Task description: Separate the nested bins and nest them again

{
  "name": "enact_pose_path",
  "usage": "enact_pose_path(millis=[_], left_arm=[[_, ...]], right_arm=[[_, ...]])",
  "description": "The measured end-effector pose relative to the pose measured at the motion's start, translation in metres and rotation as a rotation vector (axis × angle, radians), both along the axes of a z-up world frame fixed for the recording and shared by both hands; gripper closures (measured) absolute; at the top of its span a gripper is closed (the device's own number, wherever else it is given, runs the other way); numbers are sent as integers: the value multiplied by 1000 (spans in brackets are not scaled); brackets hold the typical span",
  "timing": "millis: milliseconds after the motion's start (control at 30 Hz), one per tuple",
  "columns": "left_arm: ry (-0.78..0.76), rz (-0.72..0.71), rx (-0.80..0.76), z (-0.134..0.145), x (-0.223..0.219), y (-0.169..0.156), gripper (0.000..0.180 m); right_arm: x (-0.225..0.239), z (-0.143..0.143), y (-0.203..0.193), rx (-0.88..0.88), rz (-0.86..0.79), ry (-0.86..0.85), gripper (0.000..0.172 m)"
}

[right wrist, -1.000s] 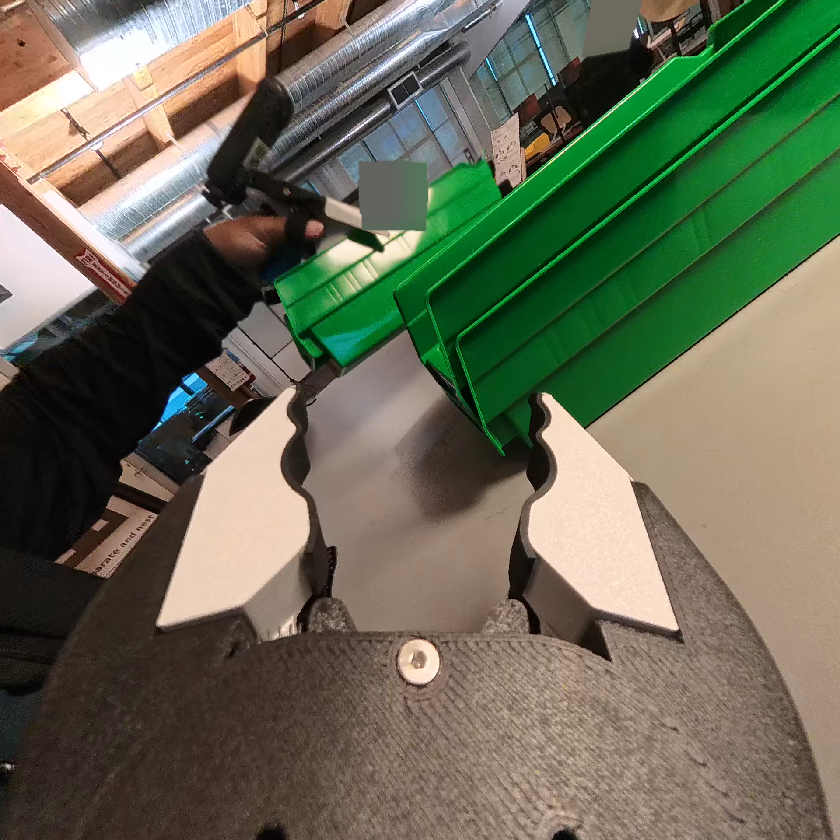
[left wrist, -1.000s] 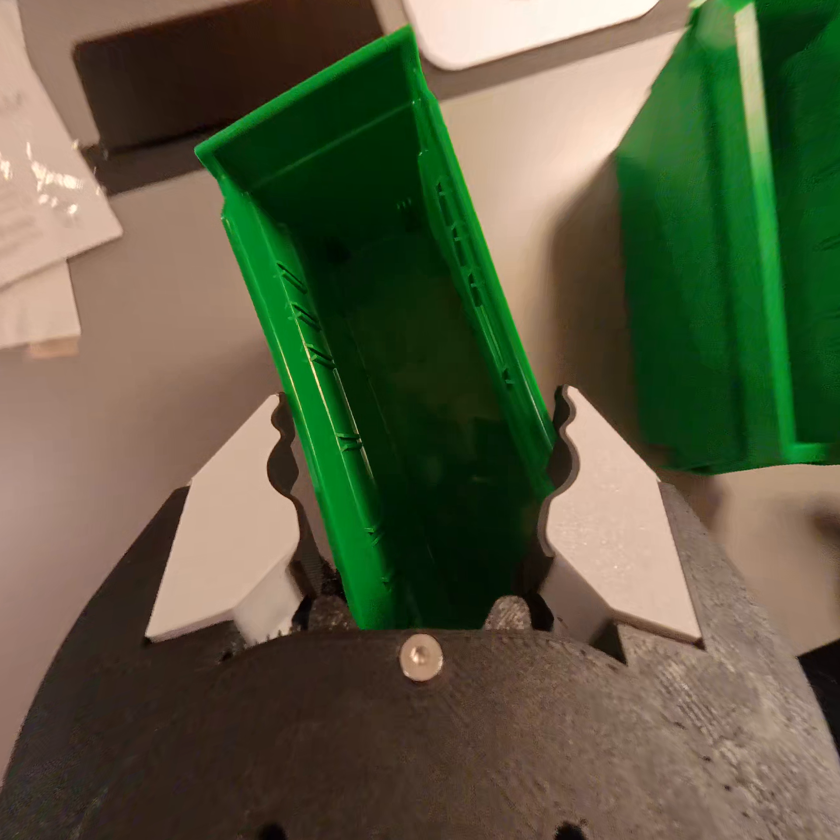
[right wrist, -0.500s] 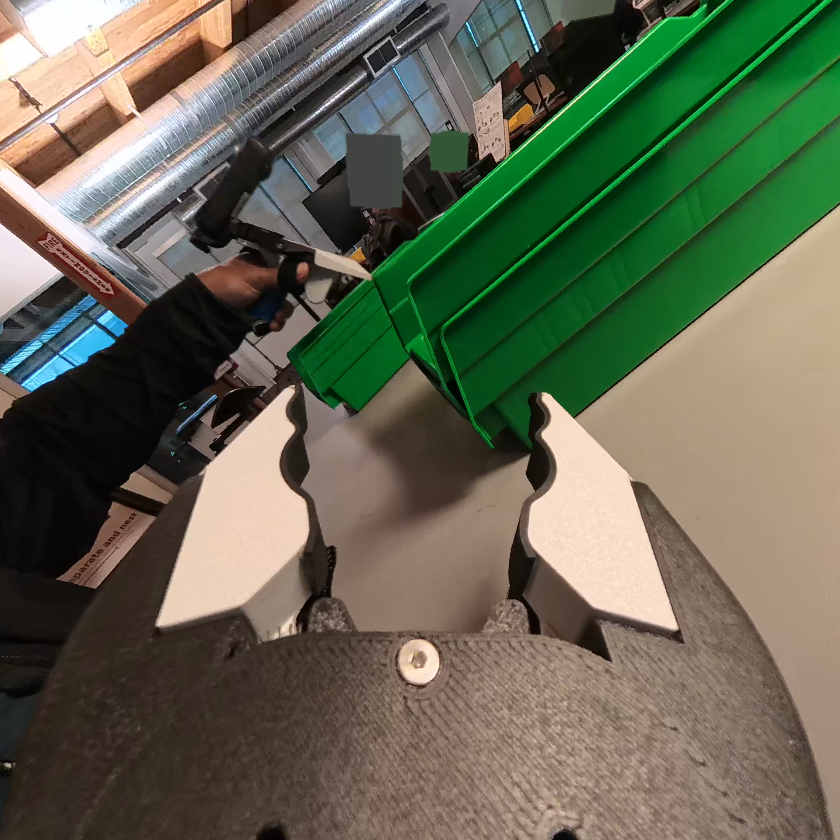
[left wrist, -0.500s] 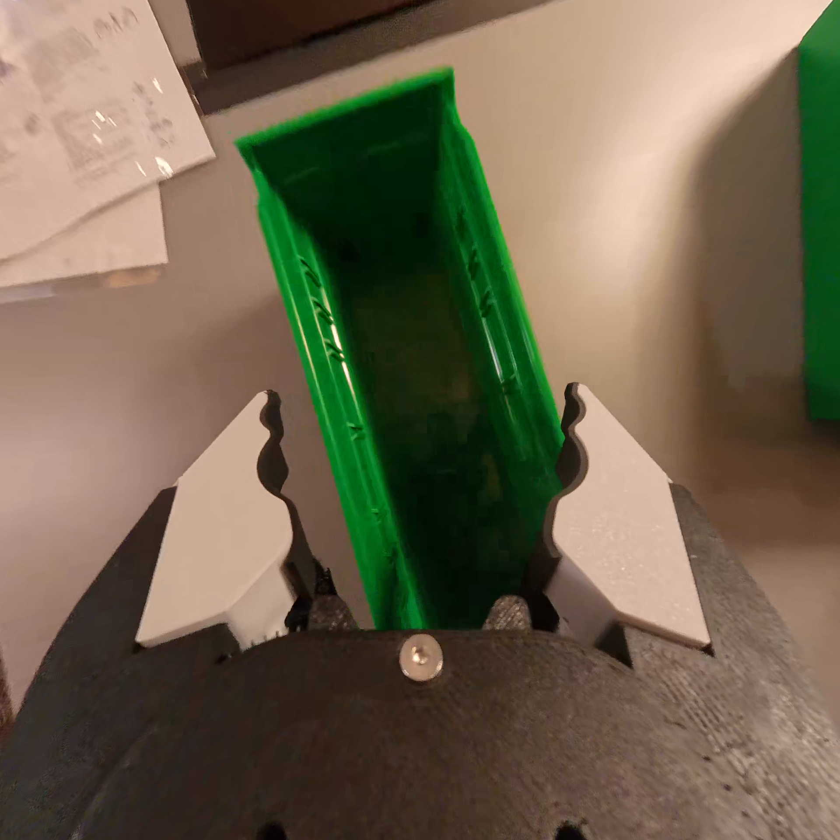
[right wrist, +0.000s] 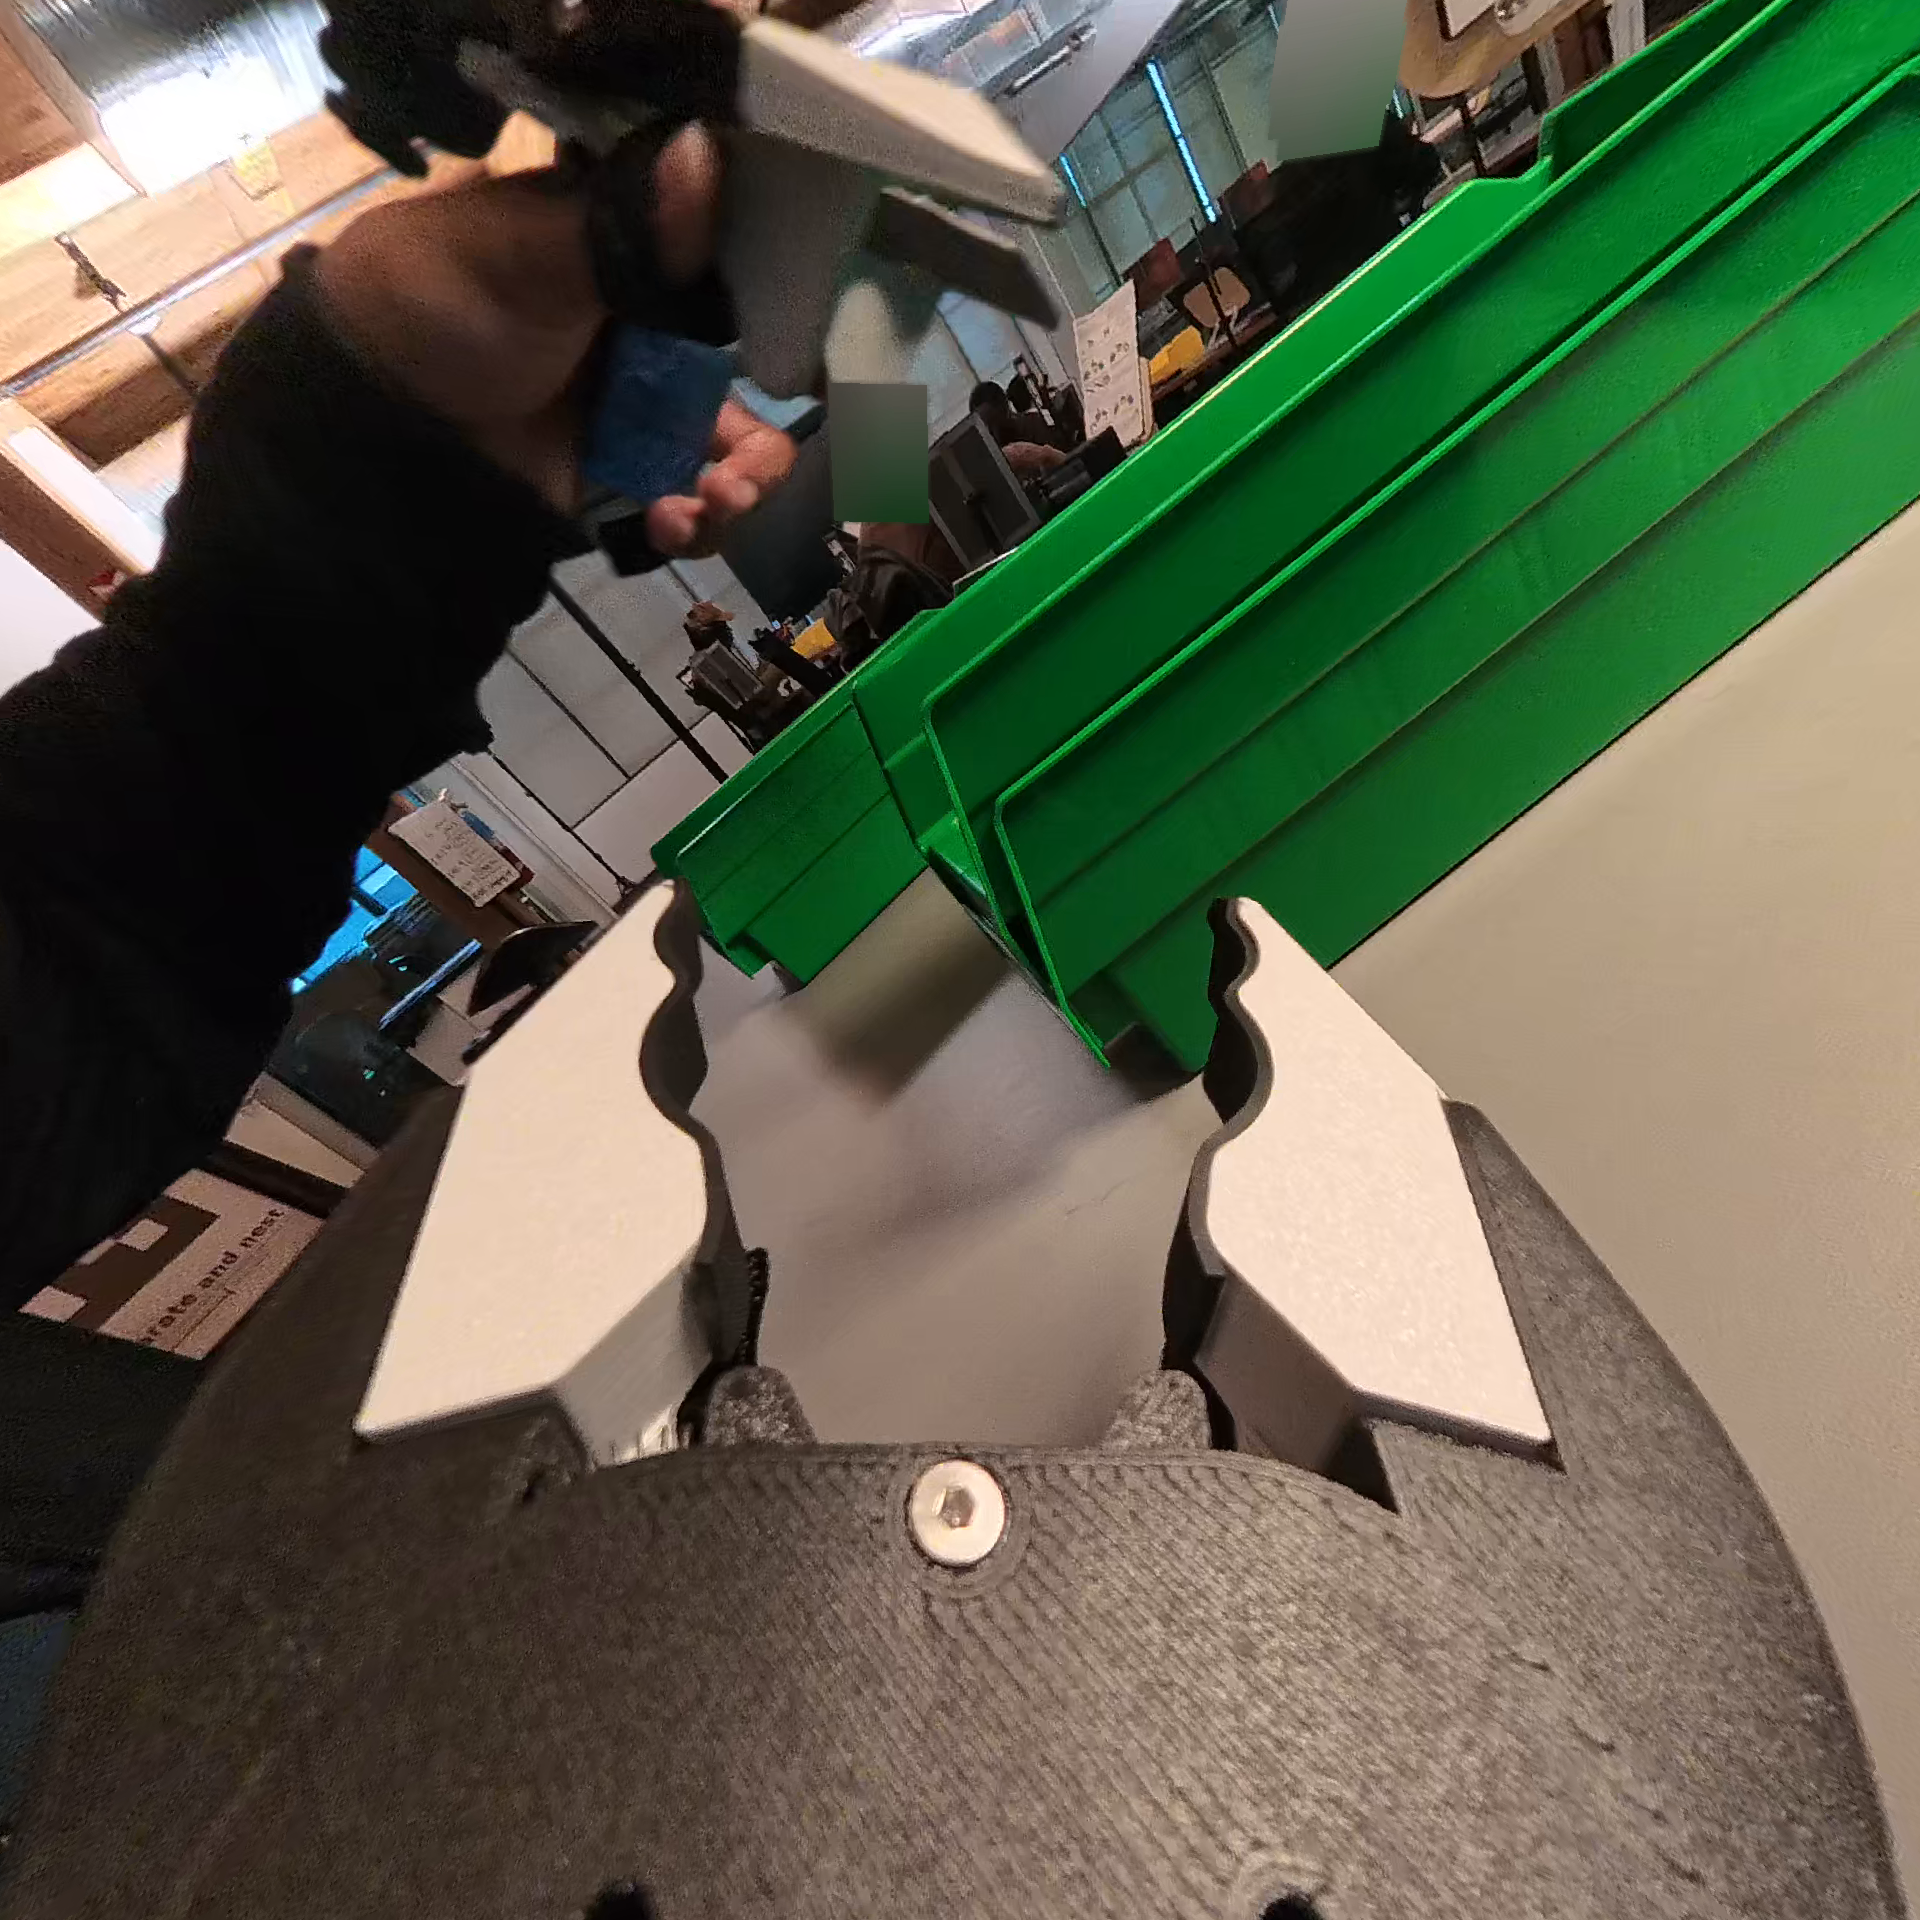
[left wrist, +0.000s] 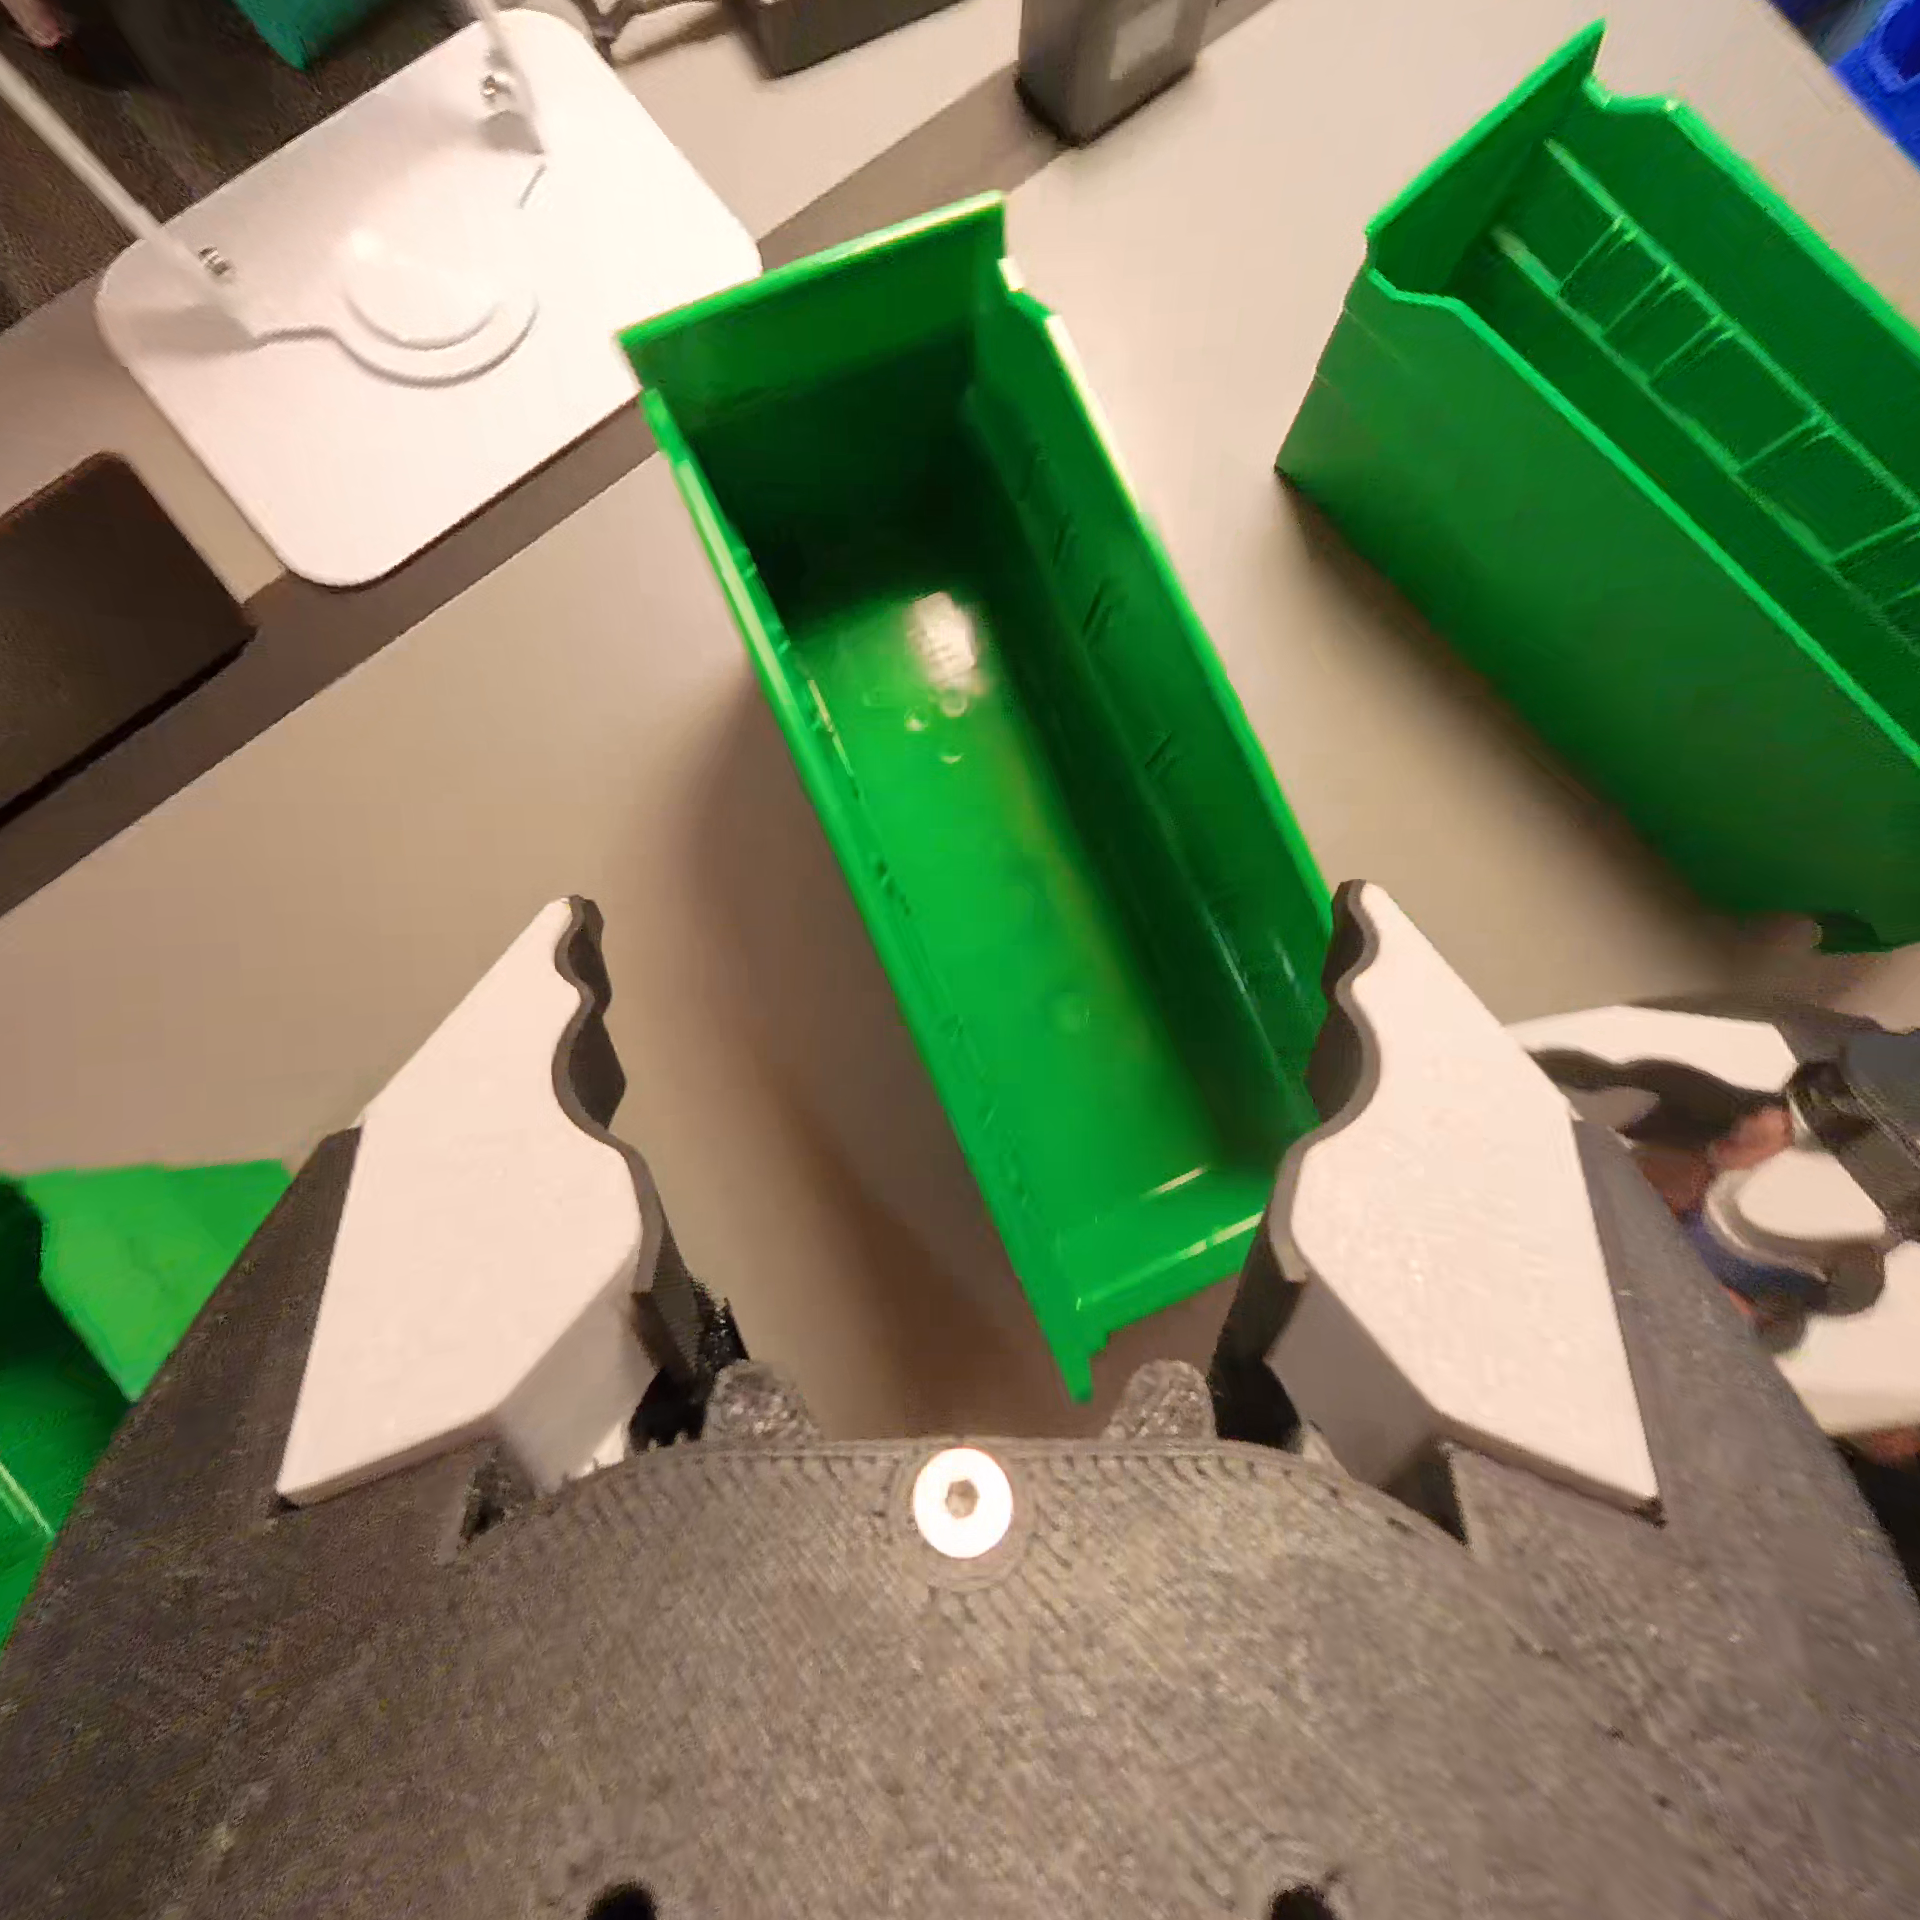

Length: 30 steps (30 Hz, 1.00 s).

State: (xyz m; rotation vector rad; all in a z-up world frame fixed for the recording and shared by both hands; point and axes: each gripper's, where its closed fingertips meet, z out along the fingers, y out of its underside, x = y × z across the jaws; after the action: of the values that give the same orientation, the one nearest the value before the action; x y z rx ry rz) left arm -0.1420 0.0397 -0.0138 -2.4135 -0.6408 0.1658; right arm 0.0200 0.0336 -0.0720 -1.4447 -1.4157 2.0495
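On a grey worktop (left wrist: 312,831), we see a single narrow green bin (left wrist: 997,790) lying open side up under the left gripper (left wrist: 961,997), whose jaws stand wide. Its right finger (left wrist: 1382,1122) is against the bin's side wall; the left finger (left wrist: 499,1122) stands well clear, with bare worktop between. Nothing is gripped.

We judge the separating step to be under way, this bin set down apart from the rest. To finish the step well, we would lift the left gripper straight up so the touching finger does not drag the bin askew, and leave the bin square to the larger green stack (left wrist: 1621,582) for easy re-nesting.

The right gripper (right wrist: 956,997) is also open and holds nothing, low over the worktop. Its right fingertip (right wrist: 1299,1039) overlaps the near corner of the stack (right wrist: 1351,644); we cannot tell whether it touches.

The left wrist view alone shows the bin's bare interior, the ribbed inside of the stack, a white stand base (left wrist: 416,312) and another green piece (left wrist: 94,1340) at the lower left edge. The right wrist view alone shows the layered rims of the nested bins from the side, the lone bin (right wrist: 790,831) beyond them, and a person's sleeve (right wrist: 260,623) holding the left gripper raised.
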Motion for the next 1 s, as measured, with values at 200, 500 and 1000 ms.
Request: enact_pose_path(millis=[200, 500, 1000], left_arm=[[0, -18, -110, -33, -4, 40, 45], [-29, -20, -185, -63, 0, 42, 45], [-6, 9, -107, -53, -6, 47, 74]], right_arm=[[6, 7, 4, -51, 7, 31, 74], [6, 7, 5, -90, 35, 19, 74], [6, 9, 7, -123, 45, 20, 74]])
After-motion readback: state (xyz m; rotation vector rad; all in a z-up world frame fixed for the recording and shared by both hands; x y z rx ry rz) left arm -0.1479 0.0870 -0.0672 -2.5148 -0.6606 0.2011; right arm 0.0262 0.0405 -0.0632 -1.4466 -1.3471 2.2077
